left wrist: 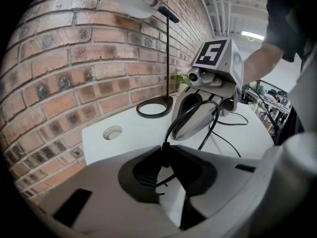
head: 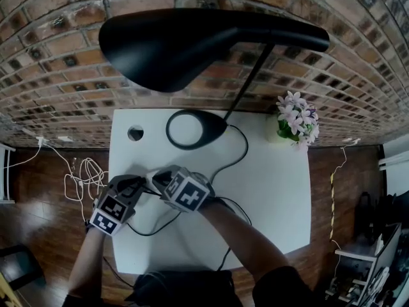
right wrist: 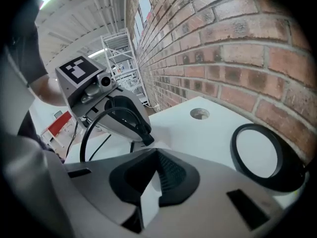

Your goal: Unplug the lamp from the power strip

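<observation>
A black lamp (head: pixel 172 43) stands on its ring base (head: pixel 192 128) at the back of the white table (head: pixel 275 190). Its black cord (head: pixel 240 151) runs forward to my grippers at the table's left. My left gripper (left wrist: pixel 163 157) has its pads closed on the black lamp plug (left wrist: pixel 164 151), from which the cord loops upward. Facing it, my right gripper (right wrist: pixel 152 185) is shut on the white power strip (right wrist: pixel 147 202). In the head view the two grippers, left (head: pixel 144 179) and right (head: pixel 161 176), meet nose to nose over the strip.
A small pot of pale flowers (head: pixel 295 121) sits at the table's back right. A round cable hole (head: pixel 135 133) lies near the back left corner. Loose white cables (head: pixel 80 178) lie on the wooden floor to the left. A brick wall runs behind the table.
</observation>
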{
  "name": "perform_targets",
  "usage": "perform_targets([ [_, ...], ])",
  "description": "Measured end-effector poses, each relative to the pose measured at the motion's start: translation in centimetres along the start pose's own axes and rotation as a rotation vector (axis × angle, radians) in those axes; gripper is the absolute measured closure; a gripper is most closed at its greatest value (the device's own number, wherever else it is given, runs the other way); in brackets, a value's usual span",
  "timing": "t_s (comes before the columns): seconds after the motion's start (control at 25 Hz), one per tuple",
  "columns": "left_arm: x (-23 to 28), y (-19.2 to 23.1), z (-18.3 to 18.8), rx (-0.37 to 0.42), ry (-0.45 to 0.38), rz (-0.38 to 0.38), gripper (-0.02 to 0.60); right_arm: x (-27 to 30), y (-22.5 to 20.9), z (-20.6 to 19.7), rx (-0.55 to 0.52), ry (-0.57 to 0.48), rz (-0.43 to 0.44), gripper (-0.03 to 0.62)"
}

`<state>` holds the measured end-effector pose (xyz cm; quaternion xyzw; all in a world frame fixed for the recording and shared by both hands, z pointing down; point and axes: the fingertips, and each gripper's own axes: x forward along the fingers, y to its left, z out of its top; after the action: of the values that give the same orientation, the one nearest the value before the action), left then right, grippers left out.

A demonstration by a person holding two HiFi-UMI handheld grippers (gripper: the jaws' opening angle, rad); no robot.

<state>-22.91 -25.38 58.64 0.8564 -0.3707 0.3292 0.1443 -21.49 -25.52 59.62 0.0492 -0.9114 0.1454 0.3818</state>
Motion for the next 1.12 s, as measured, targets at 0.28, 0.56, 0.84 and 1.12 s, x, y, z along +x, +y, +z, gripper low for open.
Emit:
perform_targets([
  [0.28, -0.11, 0.10, 0.11, -0.071, -0.041, 0.039, 0.511, -0.04, 0.03, -0.15, 0.017, -0.009, -0.024, 0.591],
  [0.56, -0.21, 0.18, 0.26, -0.050, -0.040, 0.073, 0.514, -0.06, 0.07, -0.08, -0.021, -0.012, -0.044, 0.591],
  [0.84, -0.33, -0.40, 0.25, 0.062, 0.019, 0.066, 0.518, 0.06, 0.09, -0.07, 0.036, 0.001, -0.017, 0.591],
  [1.12, -0.38, -0.05, 0.23, -0.035, 0.012, 0.067, 0.518, 0.09, 0.07, 0.04, 0.038, 0.013, -0.009, 0.591],
])
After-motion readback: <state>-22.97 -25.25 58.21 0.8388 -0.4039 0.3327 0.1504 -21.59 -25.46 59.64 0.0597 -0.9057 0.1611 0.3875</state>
